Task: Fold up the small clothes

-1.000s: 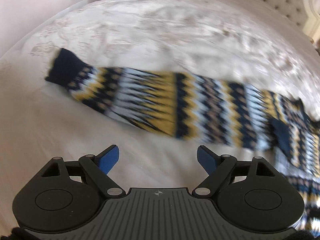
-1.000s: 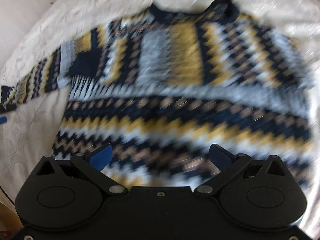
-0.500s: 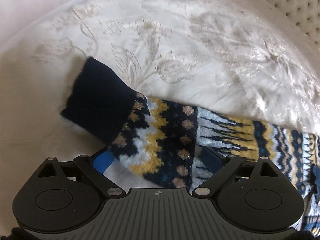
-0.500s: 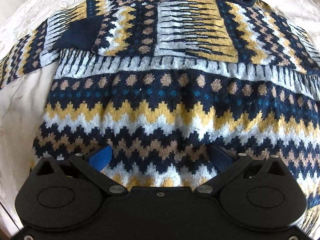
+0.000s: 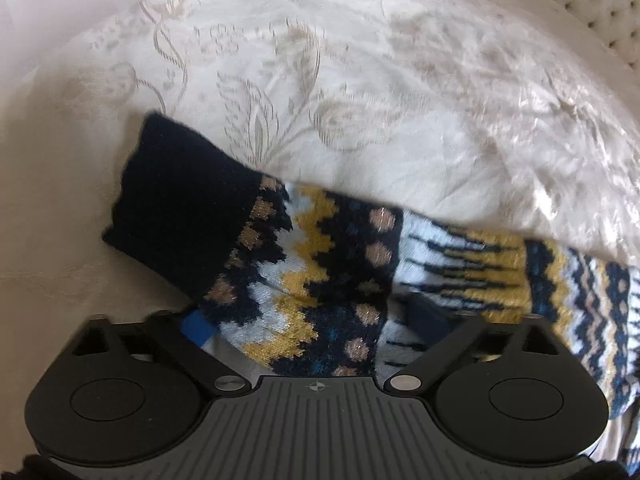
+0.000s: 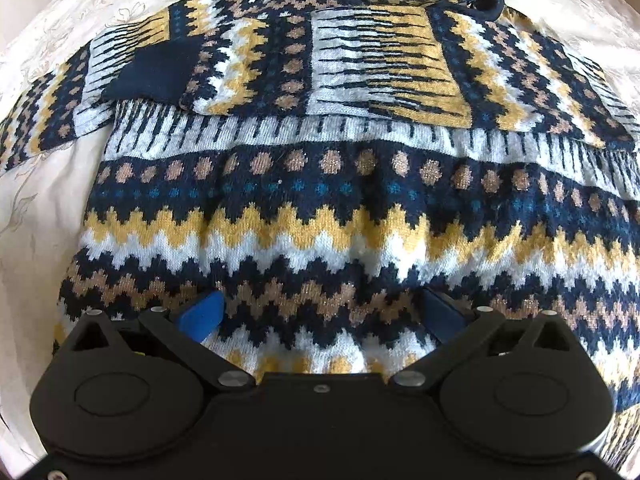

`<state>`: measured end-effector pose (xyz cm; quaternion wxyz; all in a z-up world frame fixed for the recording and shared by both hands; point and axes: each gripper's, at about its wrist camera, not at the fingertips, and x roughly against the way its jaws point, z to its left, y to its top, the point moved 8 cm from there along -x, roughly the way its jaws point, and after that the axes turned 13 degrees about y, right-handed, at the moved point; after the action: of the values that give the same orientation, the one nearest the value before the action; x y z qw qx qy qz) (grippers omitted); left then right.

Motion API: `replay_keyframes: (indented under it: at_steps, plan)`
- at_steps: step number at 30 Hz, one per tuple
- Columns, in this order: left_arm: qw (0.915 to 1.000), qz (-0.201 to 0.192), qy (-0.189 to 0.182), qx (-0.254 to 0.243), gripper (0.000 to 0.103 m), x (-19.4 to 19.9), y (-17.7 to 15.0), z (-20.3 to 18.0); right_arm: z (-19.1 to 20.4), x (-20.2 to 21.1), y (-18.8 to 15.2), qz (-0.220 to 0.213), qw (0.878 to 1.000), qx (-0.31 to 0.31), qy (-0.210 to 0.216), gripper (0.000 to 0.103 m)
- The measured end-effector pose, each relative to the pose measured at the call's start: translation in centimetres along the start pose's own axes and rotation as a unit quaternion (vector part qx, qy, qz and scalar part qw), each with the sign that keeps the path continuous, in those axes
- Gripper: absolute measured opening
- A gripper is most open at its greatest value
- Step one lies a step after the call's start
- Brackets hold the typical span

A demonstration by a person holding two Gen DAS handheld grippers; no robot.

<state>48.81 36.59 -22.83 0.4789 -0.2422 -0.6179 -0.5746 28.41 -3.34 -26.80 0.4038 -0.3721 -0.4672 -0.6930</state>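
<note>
While the left gripper closes around the outstretched sleeve near its navy cuff, the right gripper rests wide on the patterned sweater hem; farther off, one sleeve already lies folded across the chest on the bedspread, body folds remaining

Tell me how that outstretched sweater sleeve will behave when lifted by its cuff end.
The sleeve is soft knit, so it will probably droop and bend. Thick yarn suggests good grip for the closing left gripper. It joins the sweater, so it may drag the body along.
</note>
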Motion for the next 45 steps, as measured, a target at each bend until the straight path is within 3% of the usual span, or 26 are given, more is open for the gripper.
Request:
replay_keyframes:
  at_steps: [1,2,3,4,7,11,19,22,25,32,35,37,39,42,45]
  plan:
    - [1.0,-0.01,0.001,0.002,0.057,0.2,0.3,-0.2,-0.1,0.1,0.3,0.0,1.0,0.0,0.0,0.103]
    - [0.9998,-0.019,-0.001,0.002,0.028,0.7,0.4,-0.3,-0.1,0.1,0.3,0.0,1.0,0.0,0.0,0.103]
    - [0.9997,-0.02,-0.015,0.003,0.011,1.2,0.5,-0.6,-0.1,0.1,0.3,0.0,1.0,0.001,0.0,0.103]
    - [0.9995,-0.02,-0.024,0.005,0.008,1.6,0.6,-0.9,-0.1,0.1,0.4,-0.001,1.0,0.001,0.001,0.103]
    - [0.9989,-0.045,-0.016,-0.004,0.007,3.7,1.3,-1.9,-0.3,0.1,0.4,-0.004,1.0,0.004,0.006,0.103]
    - [0.9951,-0.09,-0.04,-0.014,0.006,8.4,2.5,-4.3,-0.7,0.1,0.4,-0.001,1.0,0.002,0.013,0.103]
    - [0.9769,-0.172,-0.098,-0.081,0.007,18.9,2.0,-14.7,-1.8,1.2,1.6,0.02,0.998,0.041,0.049,0.103]
    - [0.9712,-0.176,-0.12,-0.106,0.007,21.6,0.1,-20.0,-2.7,2.5,2.8,0.022,0.995,0.057,0.084,0.101]
    - [0.9645,-0.173,-0.139,-0.142,0.007,23.0,-2.9,-25.7,-5.1,5.2,4.7,-0.012,0.992,0.048,0.115,0.101]
    - [0.9464,-0.116,-0.187,-0.236,0.007,23.1,-13.0,-37.2,-13.7,11.2,7.5,-0.063,0.991,0.028,0.115,0.102]
    - [0.9373,-0.09,-0.202,-0.27,0.009,22.2,-16.6,-40.8,-16.5,13.1,7.6,-0.079,0.992,0.029,0.096,0.102]
    - [0.9303,-0.082,-0.212,-0.288,0.022,22.5,-18.3,-42.6,-17.8,14.0,7.6,-0.088,0.992,0.023,0.087,0.102]
    - [0.9232,-0.074,-0.23,-0.299,0.049,22.7,-19.4,-43.9,-18.9,14.6,7.7,-0.093,0.992,0.015,0.085,0.102]
    - [0.9181,-0.095,-0.242,-0.299,0.069,23.6,-19.6,-43.8,-19.6,14.8,7.9,-0.097,0.992,0.012,0.079,0.102]
    - [0.9096,-0.116,-0.267,-0.296,0.079,24.9,-19.4,-42.3,-19.4,14.3,8.3,-0.095,0.993,0.013,0.075,0.102]
